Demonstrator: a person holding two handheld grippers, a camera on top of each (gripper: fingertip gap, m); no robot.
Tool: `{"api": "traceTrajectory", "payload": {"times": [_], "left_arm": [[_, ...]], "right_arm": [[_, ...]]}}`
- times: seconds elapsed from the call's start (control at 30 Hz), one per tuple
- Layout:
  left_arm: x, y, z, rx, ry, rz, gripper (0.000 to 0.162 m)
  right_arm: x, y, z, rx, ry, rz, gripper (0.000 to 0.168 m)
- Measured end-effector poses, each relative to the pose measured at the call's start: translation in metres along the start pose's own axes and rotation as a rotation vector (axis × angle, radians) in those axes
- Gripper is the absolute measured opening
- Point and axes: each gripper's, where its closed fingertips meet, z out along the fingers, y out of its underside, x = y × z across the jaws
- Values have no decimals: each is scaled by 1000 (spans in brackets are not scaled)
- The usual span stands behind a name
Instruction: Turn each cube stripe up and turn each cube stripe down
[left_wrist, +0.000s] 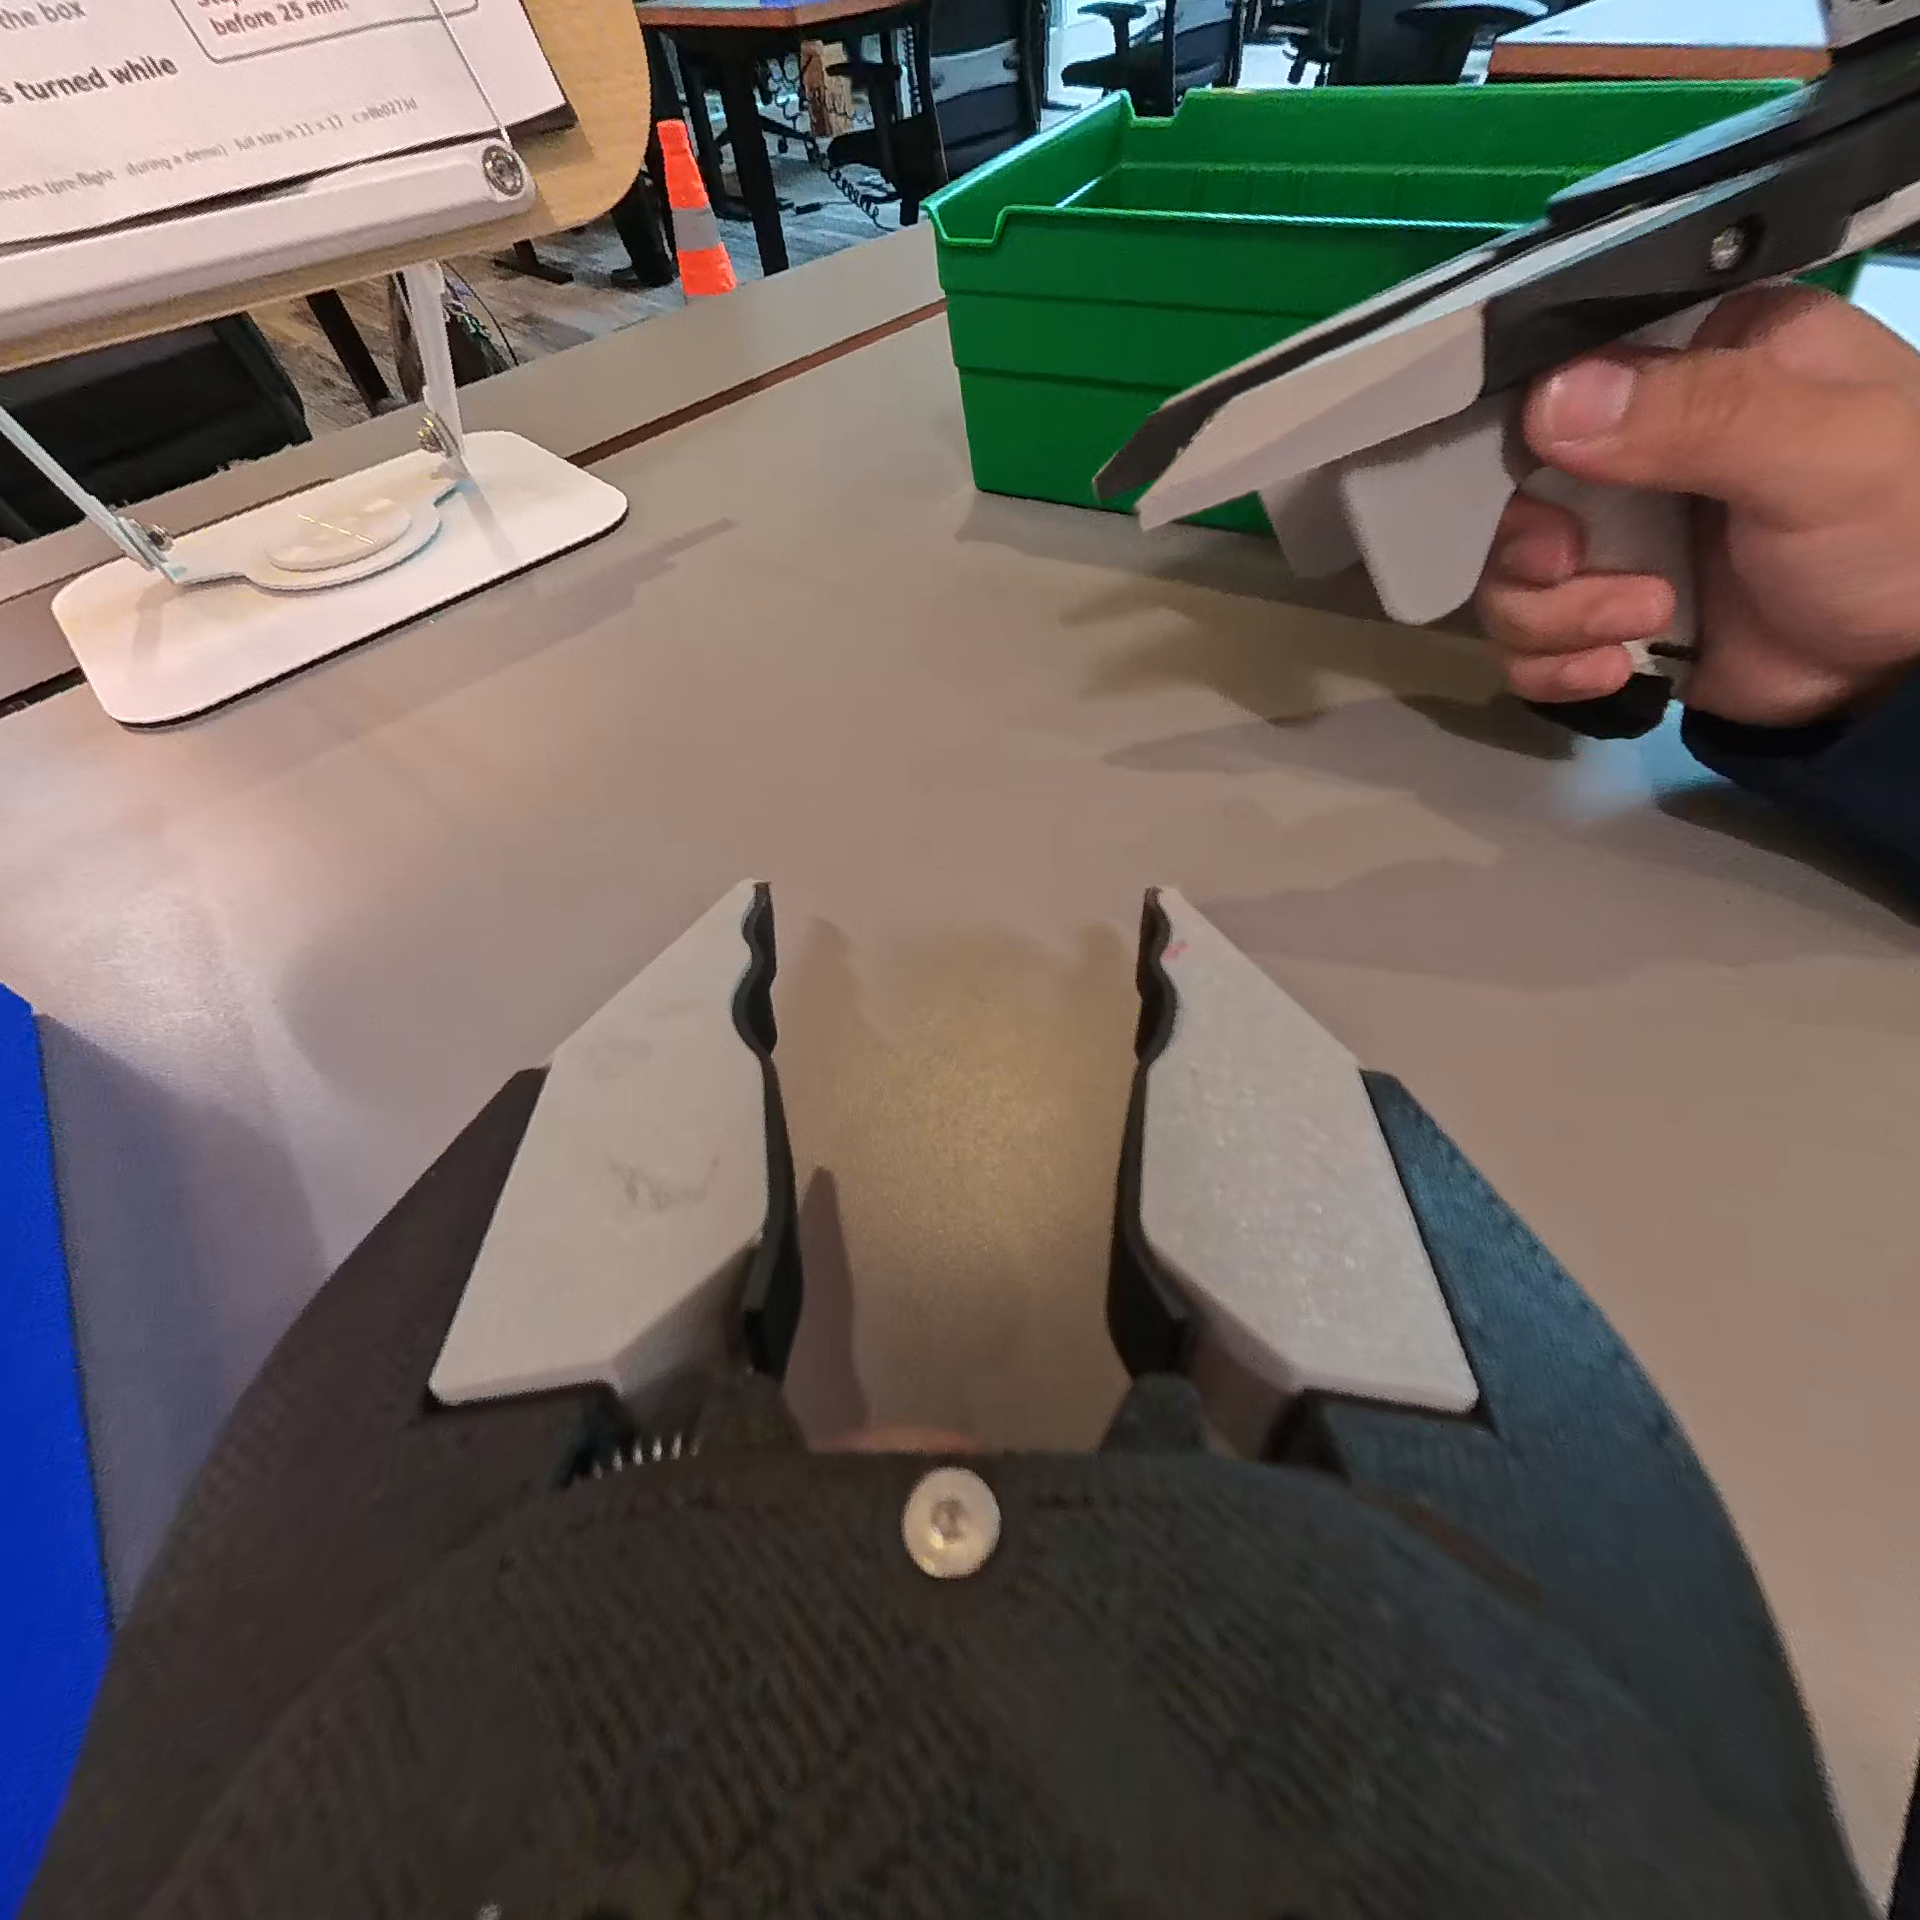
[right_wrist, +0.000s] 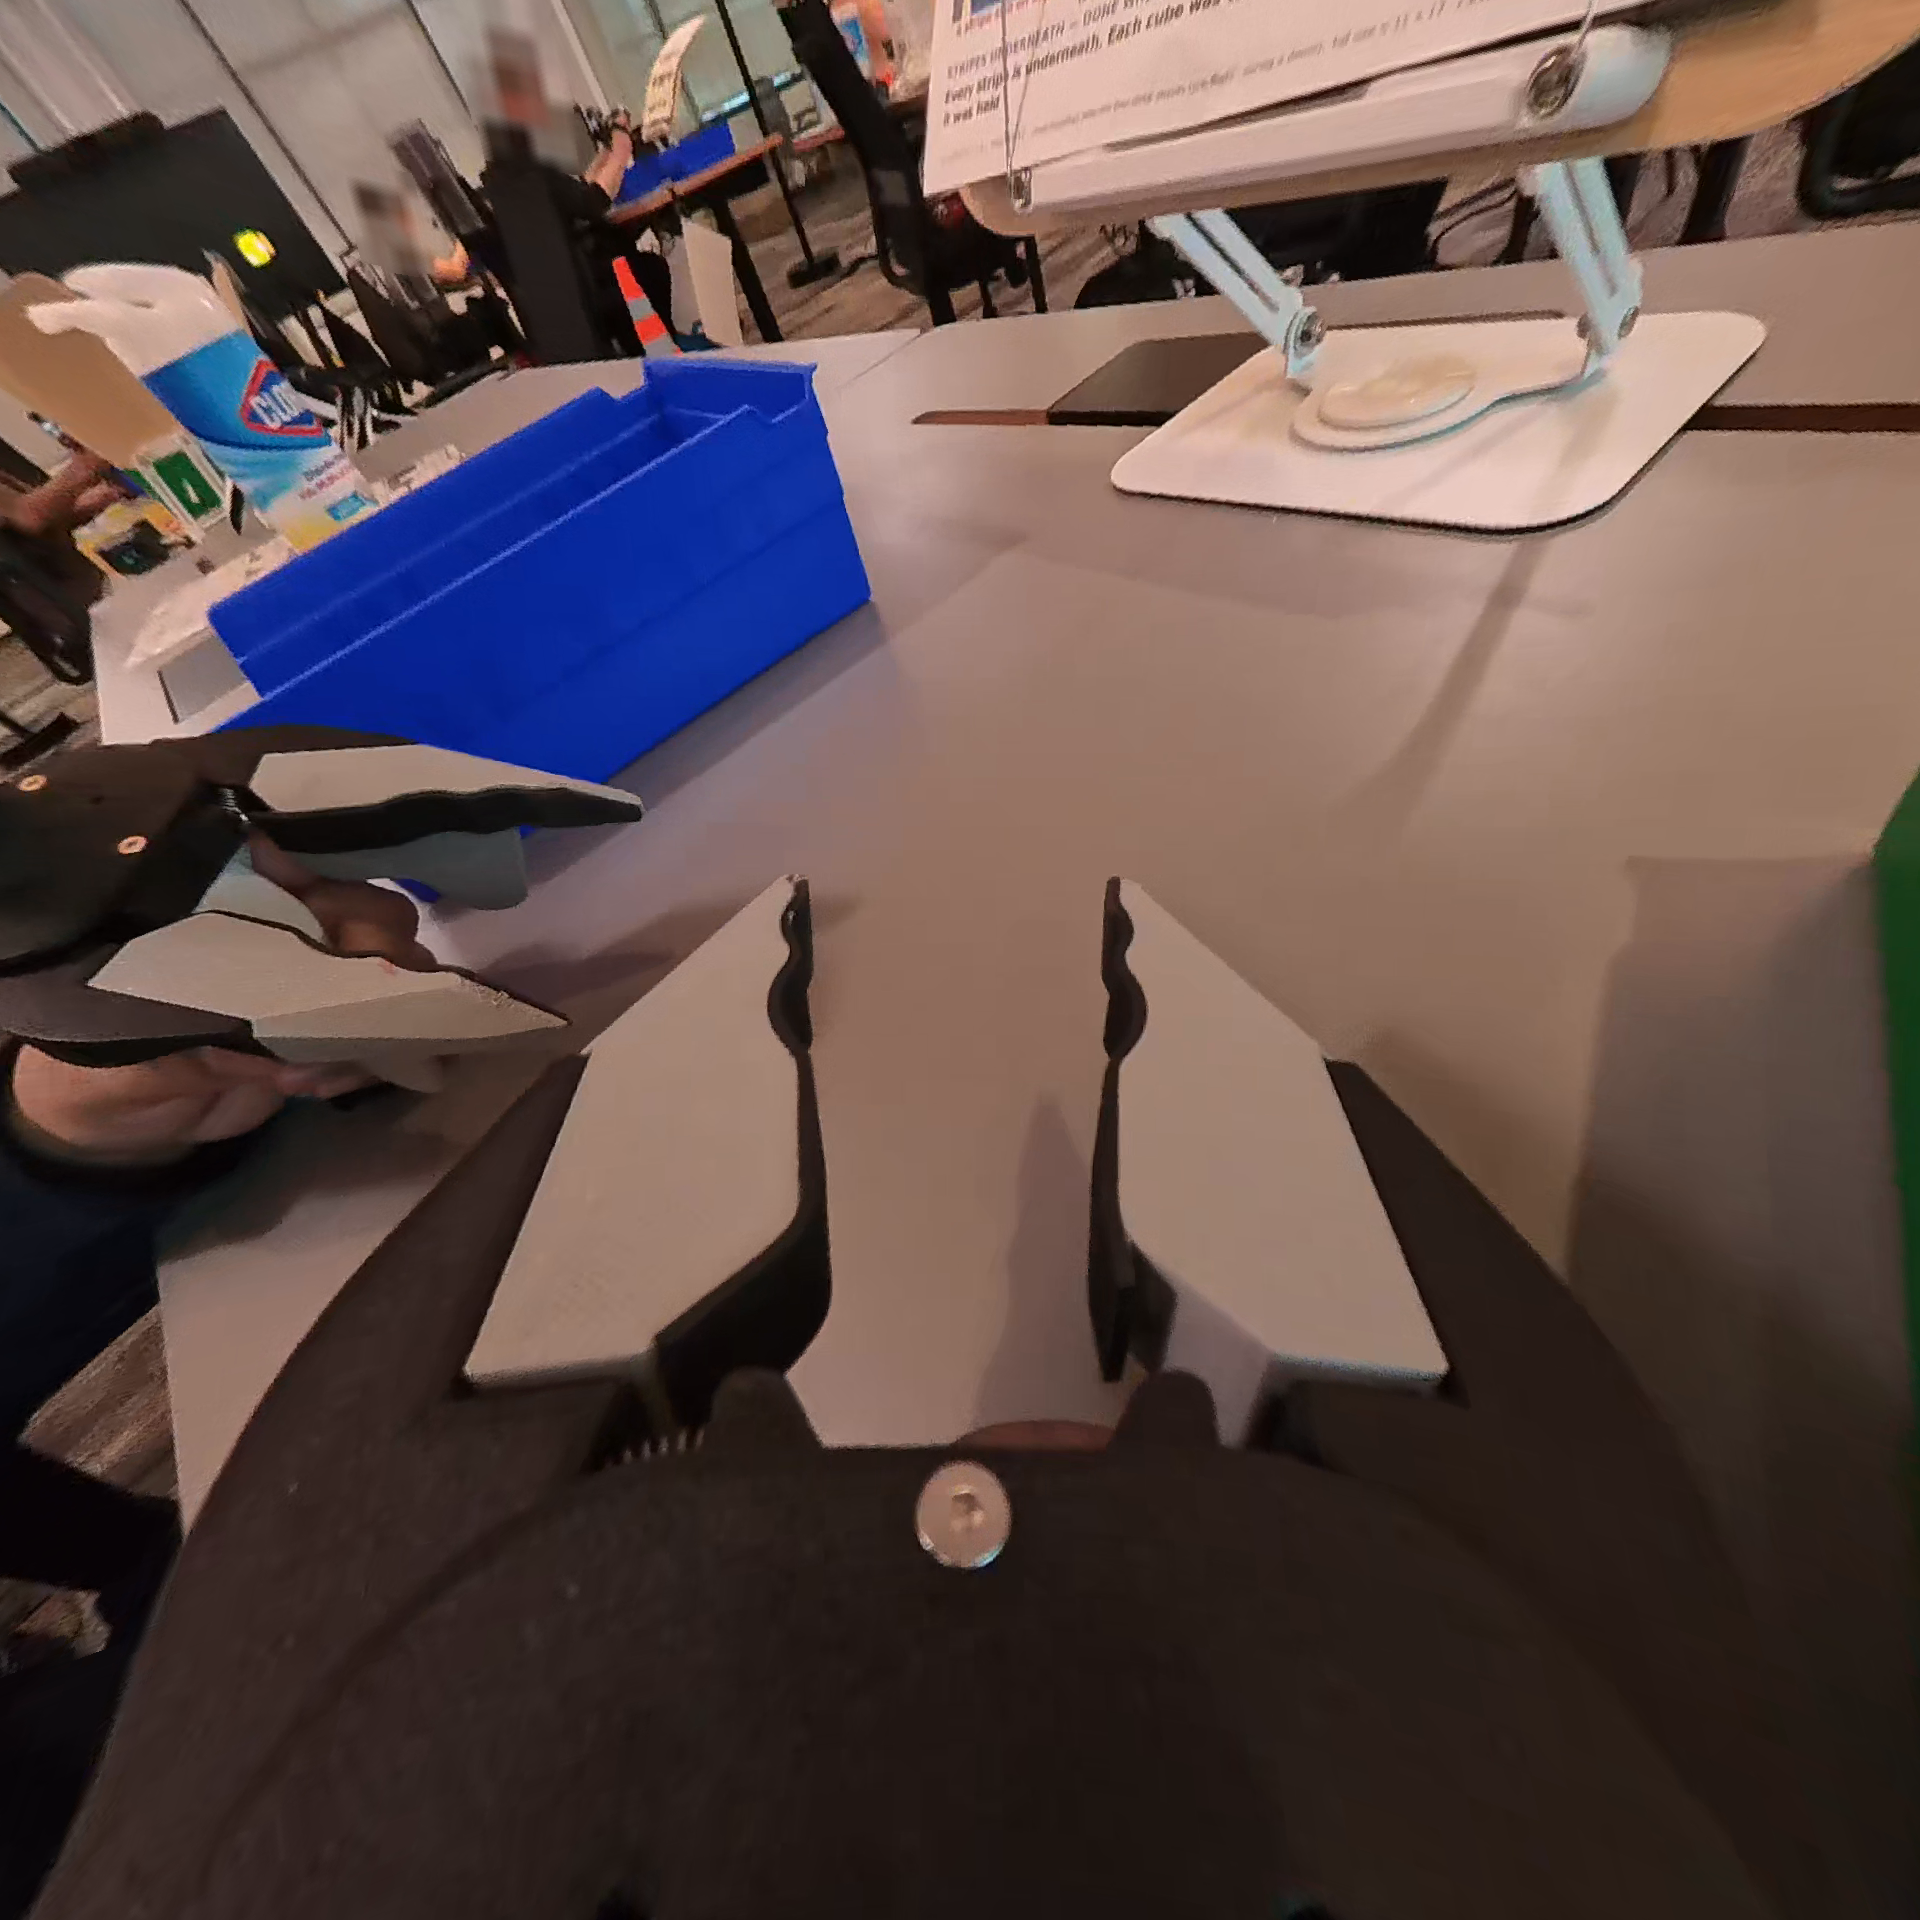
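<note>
Left gripper (left_wrist: 956, 935): fingers apart, nothing between them, low over the bare middle of the desk (left_wrist: 935, 675).
Right gripper (right_wrist: 956, 925): fingers apart and empty, also over bare desk; a hand (left_wrist: 1704, 520) grips its handle.
Cubes: none visible in either view. Whether any sit in the bins cannot be told; what shows of both interiors looks empty.
Blue bin (right_wrist: 582, 582): toward the desk's left edge, just beyond the left gripper.
Green bin (left_wrist: 1195, 312): toward the far right of the desk, close behind the right gripper.
Stand (left_wrist: 343, 561): white base at the far edge, carrying a printed sheet.
Wipes tub (right_wrist: 249, 405): off beyond the blue bin.
Handling, as a guess: a cube should be rigid and light, with flat and possibly slick faces.
Where to grip: two opposite side faces, square to the pads and near mid-height, leaving the striped face clear so it can be rolled up or down.
Task stage: apparently between cubes or at one end of the job; which, I cannot tell.
</note>
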Motion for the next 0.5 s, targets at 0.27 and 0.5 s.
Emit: {"api": "traceTrajectory", "payload": {"times": [0.27,0.5], "left_arm": [[5,-2,-4,15,20,2,69],[-9,-42,-51,49,-36,58,73]], "right_arm": [[1,7,0,-23,9,-7,53],[4,8,1,-44,44,-60,52]]}}
